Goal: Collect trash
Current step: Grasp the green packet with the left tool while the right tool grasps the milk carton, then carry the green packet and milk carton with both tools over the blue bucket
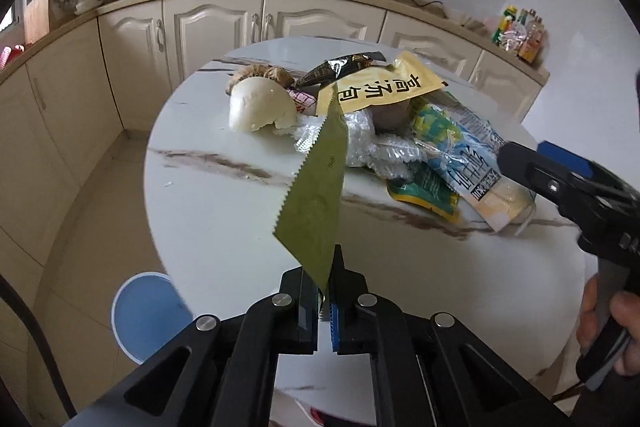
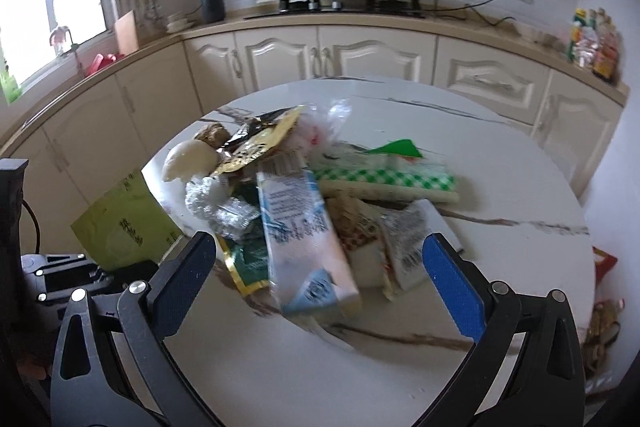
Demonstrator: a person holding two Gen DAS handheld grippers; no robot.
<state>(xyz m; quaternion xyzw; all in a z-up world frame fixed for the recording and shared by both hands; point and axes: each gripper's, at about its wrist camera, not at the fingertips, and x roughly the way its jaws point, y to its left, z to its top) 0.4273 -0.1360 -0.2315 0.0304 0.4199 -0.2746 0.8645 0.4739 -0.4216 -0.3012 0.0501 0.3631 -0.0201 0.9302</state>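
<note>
Marble table (image 1: 224, 227) holds wrappers (image 1: 400, 147), bun (image 1: 260, 107).

The left gripper (image 1: 326, 291) has its jaws pressed together on a green wrapper (image 1: 316, 195). To its right, the right gripper (image 2: 320, 279) has jaws wide apart, and a hand (image 1: 608, 331) holds its handle.

Black two-finger tool (image 1: 326, 291) with silver screws, blue ridged pads (image 2: 456, 291), grey handle trigger

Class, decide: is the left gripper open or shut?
Shut: the left gripper has its pads pressed on the green packet, lifted clear of the table.
</note>
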